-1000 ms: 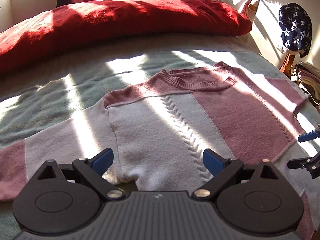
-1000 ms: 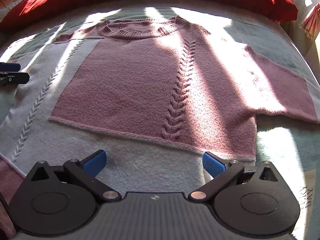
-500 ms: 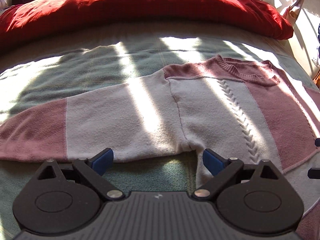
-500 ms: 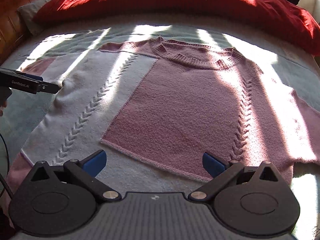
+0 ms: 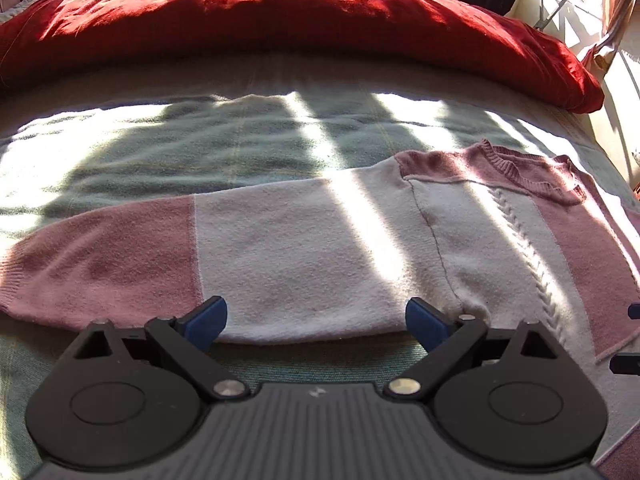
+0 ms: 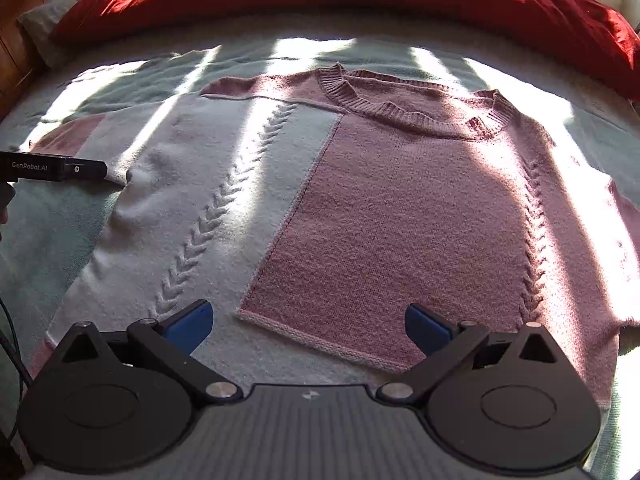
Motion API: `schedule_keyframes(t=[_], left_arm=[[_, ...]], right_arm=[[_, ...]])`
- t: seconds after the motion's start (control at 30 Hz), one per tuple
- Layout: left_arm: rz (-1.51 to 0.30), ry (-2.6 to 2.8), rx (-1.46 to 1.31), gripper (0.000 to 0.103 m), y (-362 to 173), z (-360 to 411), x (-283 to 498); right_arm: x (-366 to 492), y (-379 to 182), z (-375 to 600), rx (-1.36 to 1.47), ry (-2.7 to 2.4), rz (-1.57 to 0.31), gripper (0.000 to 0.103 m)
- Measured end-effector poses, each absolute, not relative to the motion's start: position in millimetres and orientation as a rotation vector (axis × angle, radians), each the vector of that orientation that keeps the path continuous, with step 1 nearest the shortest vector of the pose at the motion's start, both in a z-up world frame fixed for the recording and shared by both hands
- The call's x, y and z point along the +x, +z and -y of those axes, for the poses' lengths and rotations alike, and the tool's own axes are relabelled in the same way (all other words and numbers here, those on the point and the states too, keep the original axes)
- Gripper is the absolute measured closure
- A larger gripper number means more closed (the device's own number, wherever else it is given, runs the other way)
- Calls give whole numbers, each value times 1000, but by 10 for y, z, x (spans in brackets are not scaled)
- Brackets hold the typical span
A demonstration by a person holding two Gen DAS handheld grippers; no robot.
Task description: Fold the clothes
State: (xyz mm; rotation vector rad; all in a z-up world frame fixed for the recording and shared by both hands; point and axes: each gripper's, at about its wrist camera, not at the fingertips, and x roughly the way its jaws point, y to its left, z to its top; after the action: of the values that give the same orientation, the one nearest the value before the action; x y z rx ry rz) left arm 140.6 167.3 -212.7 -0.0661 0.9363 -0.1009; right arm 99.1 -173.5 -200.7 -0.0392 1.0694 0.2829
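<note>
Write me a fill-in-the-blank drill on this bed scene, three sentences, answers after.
1. The sweater lies spread flat on the ____.
2. The left gripper has its fingers open at the lower edge of the sweater's ____.
3. The long pillow at the head of the bed is ____ in colour.

Missing words: bed; sleeve; red

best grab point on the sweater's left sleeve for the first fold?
Likely the sleeve's near lower edge, where the open left gripper already straddles the white section. Come in low from the near side: the sleeve lies flat and spread out sideways on the blanket, so only that free edge offers something to pinch.
</note>
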Motion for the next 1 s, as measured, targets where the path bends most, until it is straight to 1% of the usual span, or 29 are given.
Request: schedule_keyframes(t=[0.1,0.17,0.3,0.43,0.7,0.87,1.0], left_arm=[[-910,-44,-88,7,-2072,-2062,1530],[-921,16,-128,7,-2139,-2356,1606],[-945,19,-150,7,-2299,-2664,1561],[-992,41,-155,7,-2382,-2902,1447],[-904,102,-269,7,-2144,-3320,1680],[-956,162,-305,7,-2450,-3488,1866],[-944,206,-242,7,-2453,-3569,1874]], right_arm=[[1071,-1957,1473,-47,288,-1068,0],[1110,-1928,1265,-57,300,-1066,0],[1212,-1822,858,-71,332,-1065,0],[1295,-1705,579,-134,348,-1080,0],[1425,-1288,330,-246,351,-1115,0],[1464,-1031,153,-325,368,-1109,0],[1442,-901,82,-377,370,-1117,0]])
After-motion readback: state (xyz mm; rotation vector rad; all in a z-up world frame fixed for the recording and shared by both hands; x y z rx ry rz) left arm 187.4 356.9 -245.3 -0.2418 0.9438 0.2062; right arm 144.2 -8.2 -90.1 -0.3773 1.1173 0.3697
